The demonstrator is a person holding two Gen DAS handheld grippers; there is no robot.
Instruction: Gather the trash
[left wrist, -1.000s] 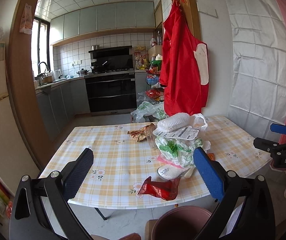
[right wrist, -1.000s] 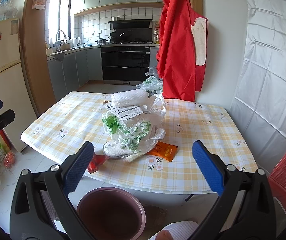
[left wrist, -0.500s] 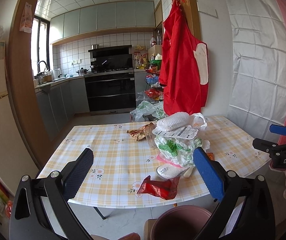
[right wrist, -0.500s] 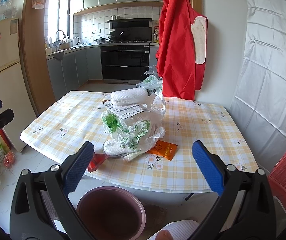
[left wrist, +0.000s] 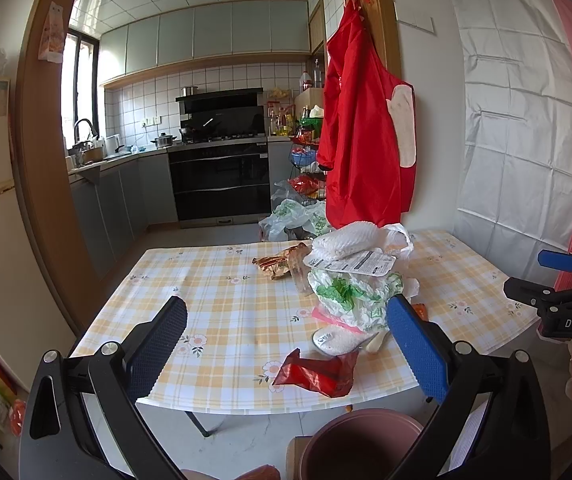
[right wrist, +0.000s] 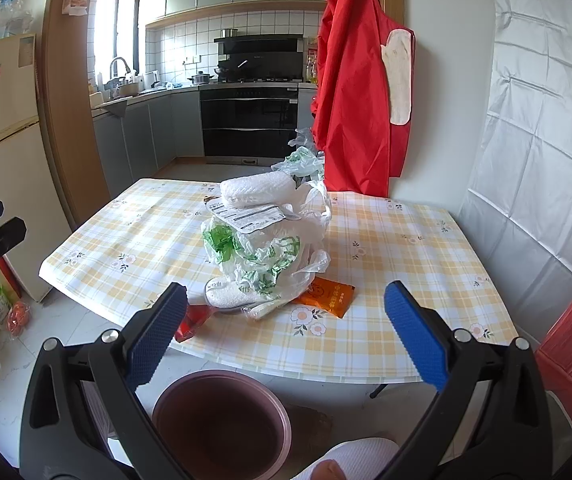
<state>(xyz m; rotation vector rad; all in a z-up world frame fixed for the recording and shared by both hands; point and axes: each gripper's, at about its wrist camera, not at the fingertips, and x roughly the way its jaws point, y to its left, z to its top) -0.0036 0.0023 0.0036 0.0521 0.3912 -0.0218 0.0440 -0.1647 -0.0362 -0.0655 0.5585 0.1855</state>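
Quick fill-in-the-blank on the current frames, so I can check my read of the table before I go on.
1. Both grippers, left gripper and right gripper, are ____.
2. The red wrapper lies near the table's ____ edge.
3. The bin stands on the ____, below the table.
4. The orange packet lies partly under the plastic ____.

Missing words: open; front; floor; bags

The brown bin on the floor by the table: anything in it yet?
Empty as far as it shows: the right wrist view looks down into the bin and sees only bare dark inner wall, no trash.
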